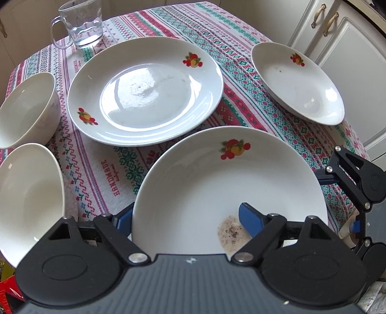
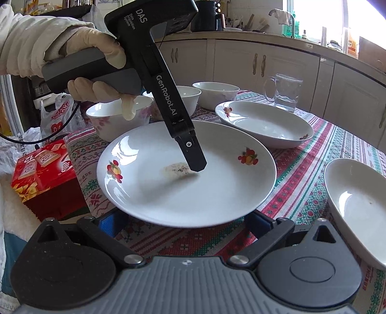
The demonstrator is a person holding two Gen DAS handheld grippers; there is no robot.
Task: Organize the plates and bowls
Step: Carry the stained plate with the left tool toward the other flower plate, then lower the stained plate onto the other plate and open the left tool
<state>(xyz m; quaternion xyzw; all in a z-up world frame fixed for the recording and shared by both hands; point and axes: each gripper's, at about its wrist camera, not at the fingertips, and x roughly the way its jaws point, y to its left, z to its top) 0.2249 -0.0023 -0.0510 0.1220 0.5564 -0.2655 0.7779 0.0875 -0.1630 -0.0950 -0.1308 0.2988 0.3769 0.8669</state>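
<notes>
left gripper (image 1: 185, 221): clamped on plate (image 1: 217, 183) rim, one finger inside by stain (image 1: 230, 231)
plate: held tilted over tablecloth (image 1: 101, 169)
right gripper (image 2: 185, 221): jaws apart, under plate edge

You are in a home kitchen: cream panelled cabinets (image 2: 265, 62), far countertop sink tap (image 2: 282, 14), embroidered striped tablecloth (image 1: 241, 48).

Soiled plate (image 1: 212, 183): white, fruit decals, tilted above the table. Flat plate (image 1: 144, 91), deep plate (image 1: 299, 82), three white bowls (image 2: 115, 120): upright, apart.
</notes>
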